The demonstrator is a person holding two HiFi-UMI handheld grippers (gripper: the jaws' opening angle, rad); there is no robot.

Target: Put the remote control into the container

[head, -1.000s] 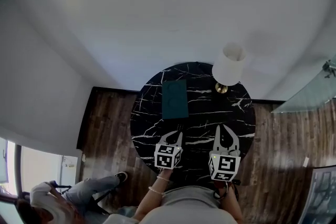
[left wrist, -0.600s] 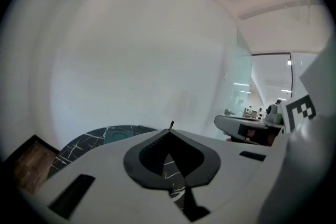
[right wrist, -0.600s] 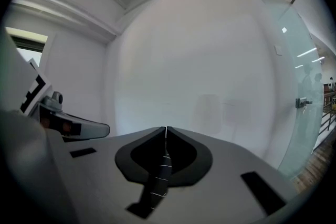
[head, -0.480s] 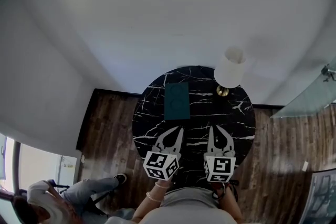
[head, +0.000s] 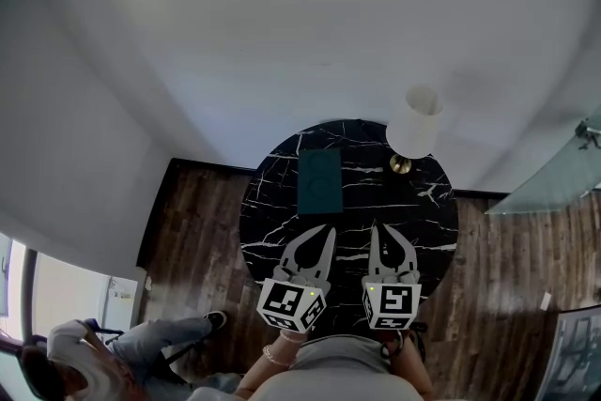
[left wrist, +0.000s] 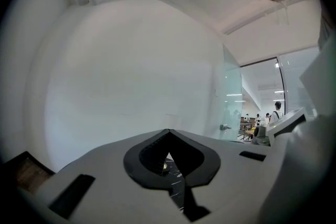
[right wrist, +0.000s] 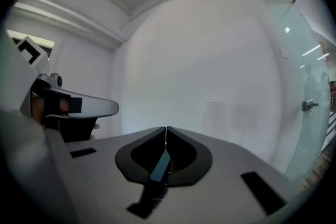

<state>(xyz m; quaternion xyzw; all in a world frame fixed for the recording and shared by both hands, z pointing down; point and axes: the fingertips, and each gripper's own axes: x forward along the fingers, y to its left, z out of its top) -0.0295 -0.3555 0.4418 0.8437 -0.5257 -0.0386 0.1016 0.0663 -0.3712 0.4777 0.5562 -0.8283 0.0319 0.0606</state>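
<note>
The left tongs (head: 328, 232) are shut tip to tip with nothing gripped. The right tongs (head: 379, 230) are shut the same way and are also empty. Both are held level and side by side, pointing away from the person toward the wall (head: 300, 33), with their marker cubes nearest the body. They hang over the near edge of the bench (head: 272, 235), on the person's side of the lamp (head: 413, 122), the right tongs closer to the lamp than the left. A braceleted wrist (head: 274, 355) shows behind the left cube.

The container (head: 319, 183), flat and dark green, lies on the bench left of the lamp and just beyond the left tongs' tips. The remote cannot be told apart from it in any view; only faint round marks show on the container's top.

In the left gripper view, the hollow behind the shut tips frames white-veined marble and a brass glint. That view also shows a glass door (left wrist: 231, 107) and people (left wrist: 276, 113) in a room far behind it. In the right gripper view, the hollow frames a teal strip of the container's colour, and the left gripper's pale body, with fingers behind it, shows at the left edge. Only the head view shows the wooden floor (head: 197, 211) and another person's legs (head: 160, 338), well apart from the lamp.
</note>
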